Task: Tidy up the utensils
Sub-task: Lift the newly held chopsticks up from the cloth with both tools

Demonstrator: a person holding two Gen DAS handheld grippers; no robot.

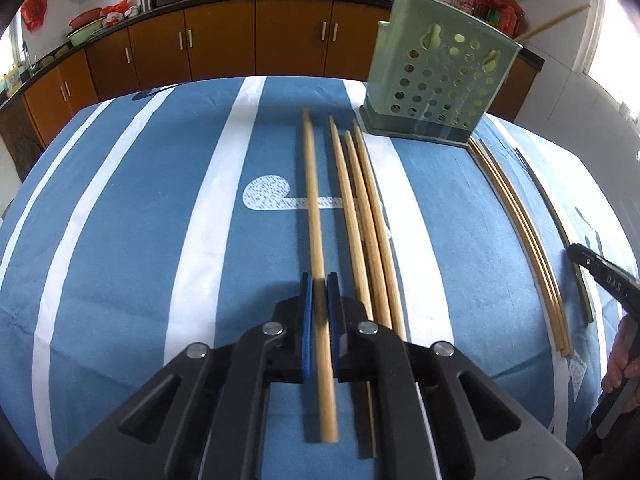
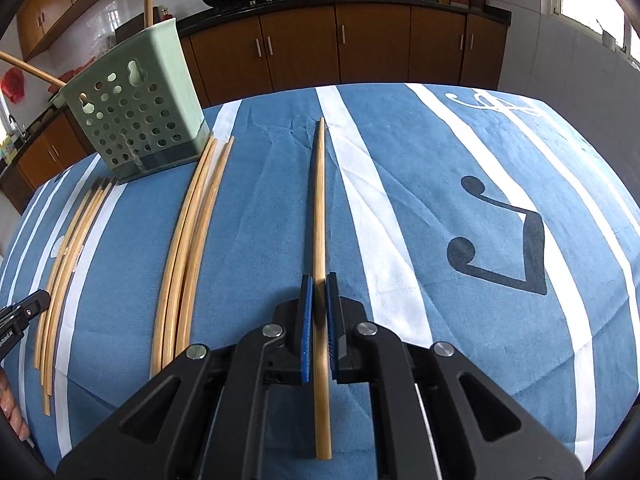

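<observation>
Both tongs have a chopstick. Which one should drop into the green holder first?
Probably left. The left tongs grip a chopstick whose tip sits nearer the green holder. The right tongs hold theirs with a loose bundle lying in between.

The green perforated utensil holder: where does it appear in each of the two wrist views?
Left wrist view: the green utensil holder stands upper right, beyond the loose chopsticks on the cloth.
Right wrist view: the same holder stands upper left, beside a curved row of chopsticks.
Shared landmark: the blue and white striped tablecloth under it, with brown cabinets behind.
</observation>
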